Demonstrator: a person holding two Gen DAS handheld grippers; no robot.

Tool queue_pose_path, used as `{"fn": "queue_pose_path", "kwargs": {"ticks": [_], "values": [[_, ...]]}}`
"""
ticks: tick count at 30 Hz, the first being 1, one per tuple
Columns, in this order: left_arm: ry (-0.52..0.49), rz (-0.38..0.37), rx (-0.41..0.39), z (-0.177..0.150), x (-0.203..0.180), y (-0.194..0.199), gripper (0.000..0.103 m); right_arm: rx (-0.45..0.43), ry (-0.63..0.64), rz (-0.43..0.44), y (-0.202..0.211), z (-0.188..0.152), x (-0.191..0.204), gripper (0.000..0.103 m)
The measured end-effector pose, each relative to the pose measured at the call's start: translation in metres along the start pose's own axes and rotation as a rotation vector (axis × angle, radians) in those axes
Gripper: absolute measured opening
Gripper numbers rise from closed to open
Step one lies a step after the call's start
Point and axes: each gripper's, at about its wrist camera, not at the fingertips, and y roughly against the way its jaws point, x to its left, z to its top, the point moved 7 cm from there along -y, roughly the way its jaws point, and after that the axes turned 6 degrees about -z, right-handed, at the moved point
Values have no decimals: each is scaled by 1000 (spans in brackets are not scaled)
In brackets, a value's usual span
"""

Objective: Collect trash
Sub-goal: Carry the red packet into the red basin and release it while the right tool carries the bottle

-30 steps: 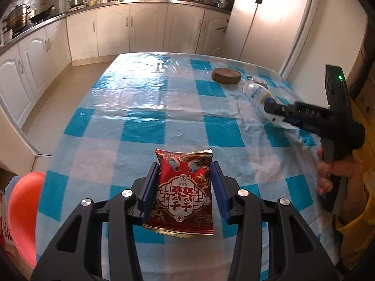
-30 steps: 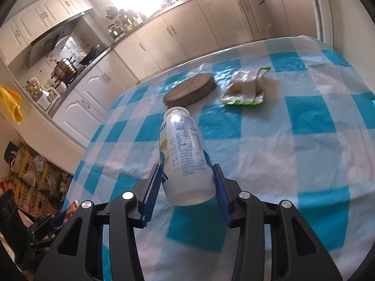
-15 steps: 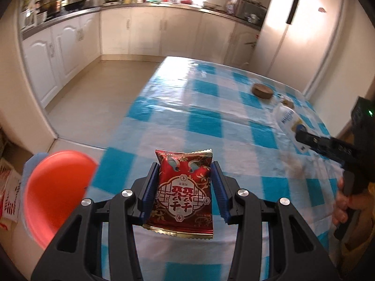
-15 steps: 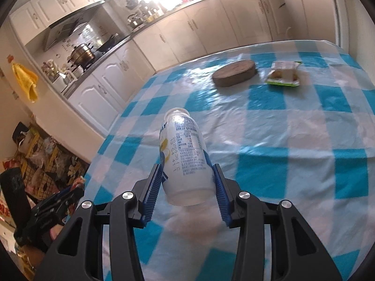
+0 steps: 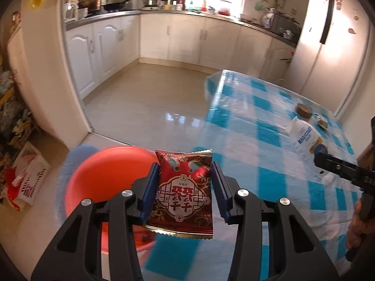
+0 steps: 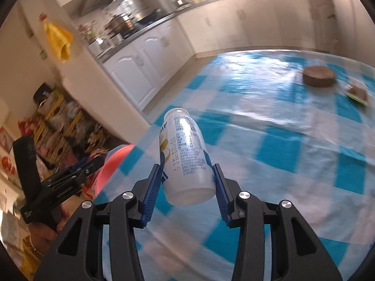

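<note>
Blue-and-white checked cloth covers the table [image 5: 269, 126], the largest thing in both views and the landmark for all that follows. Beyond the table's far side runs a row of white kitchen cabinets [image 5: 182, 39] with pots on the counter above them. Off the table's near corner, low by the floor, stands a red bin [image 5: 105, 175] with a round open mouth; from the right wrist only its blurred rim [image 6: 112, 164] shows past the table's edge.

Above that near corner the left gripper [image 5: 185, 192] is clamped on a red snack packet [image 5: 184, 192], its blue pads pressing the packet's two side edges. The packet stands upright between them, partly over the bin's rim and partly over the table's corner.

Above the table's near edge the right gripper [image 6: 187, 187] is closed around a white plastic bottle [image 6: 185, 157], pads against its lower body, its open neck tilted away and up. The bottle has printed text and a yellow picture on its label.

On the table's far end lies a round brown mat [image 6: 318, 76]. Just beside it lies a small green-edged wrapper [image 6: 357, 92], blurred.
</note>
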Motion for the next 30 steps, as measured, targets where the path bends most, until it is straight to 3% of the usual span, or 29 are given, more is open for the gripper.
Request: {"fn": "queue_pose_path", "kwargs": {"ticks": [15,30], "values": [[116,171,23,-21,101,-2,46,92,263,107,-54,7,149,46],[180,217,83,-40,146,-28,46,197,387,102,-121,-6,212,46]]}}
